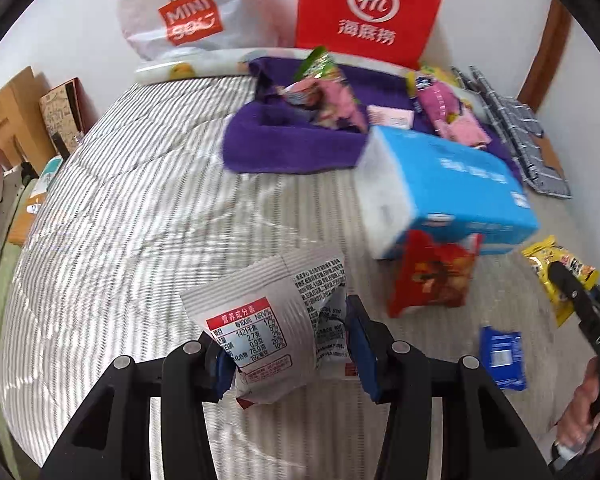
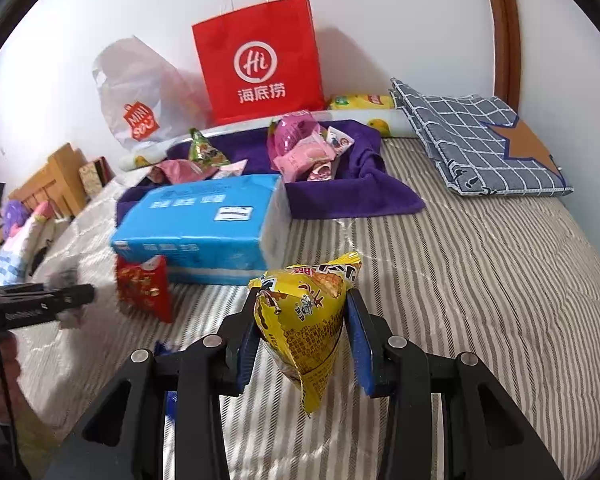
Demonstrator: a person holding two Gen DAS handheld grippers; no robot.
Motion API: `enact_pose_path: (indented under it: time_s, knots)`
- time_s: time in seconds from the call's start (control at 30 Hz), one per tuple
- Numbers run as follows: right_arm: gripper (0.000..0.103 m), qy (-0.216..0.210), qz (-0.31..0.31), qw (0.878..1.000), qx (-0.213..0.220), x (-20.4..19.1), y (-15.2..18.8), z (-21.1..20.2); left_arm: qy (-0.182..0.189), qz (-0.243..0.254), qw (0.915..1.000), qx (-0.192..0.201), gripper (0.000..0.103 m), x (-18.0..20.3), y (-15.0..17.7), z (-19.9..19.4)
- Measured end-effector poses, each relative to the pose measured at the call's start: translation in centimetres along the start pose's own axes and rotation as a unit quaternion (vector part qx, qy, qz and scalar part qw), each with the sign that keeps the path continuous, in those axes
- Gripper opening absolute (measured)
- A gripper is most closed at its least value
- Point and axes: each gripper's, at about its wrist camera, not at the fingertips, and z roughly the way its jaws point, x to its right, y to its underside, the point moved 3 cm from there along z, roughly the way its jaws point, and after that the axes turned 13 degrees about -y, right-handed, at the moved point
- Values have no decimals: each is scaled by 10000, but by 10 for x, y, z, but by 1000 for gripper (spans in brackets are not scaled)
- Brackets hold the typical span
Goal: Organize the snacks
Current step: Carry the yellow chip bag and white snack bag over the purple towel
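Observation:
My left gripper (image 1: 286, 344) is shut on a silver snack packet (image 1: 276, 320) with a red nutrition label, held above the striped bed. My right gripper (image 2: 304, 336) is shut on a yellow snack packet (image 2: 306, 316); it also shows at the right edge of the left wrist view (image 1: 560, 276). A purple cloth tray (image 2: 352, 196) at the back of the bed holds pink and green snack packets (image 2: 300, 148). A red snack packet (image 1: 432, 276) leans against a blue tissue pack (image 1: 448, 188). A small blue packet (image 1: 502, 356) lies on the bed.
A red paper bag (image 2: 260, 64) and a white plastic bag (image 2: 140, 96) stand against the wall behind the tray. A folded checked cloth (image 2: 480, 140) lies at the back right. A wooden headboard (image 1: 8, 120) and boxes are at the left.

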Motion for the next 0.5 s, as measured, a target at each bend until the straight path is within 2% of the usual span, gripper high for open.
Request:
enact_pose_path:
  time_s: [0.13,0.33,0.5]
  knots:
    - [41,4,58,9999,-155,5,0,12,49,154,9998,-81,49,-3,-2,14]
    - [43,98,114,9995,-284,12,4,23,-121,282,9991,279,47,4,-6,19]
    - [45,213,151,9992,-307,16,4,29,-109,336,9981,508,47,3,-9,22]
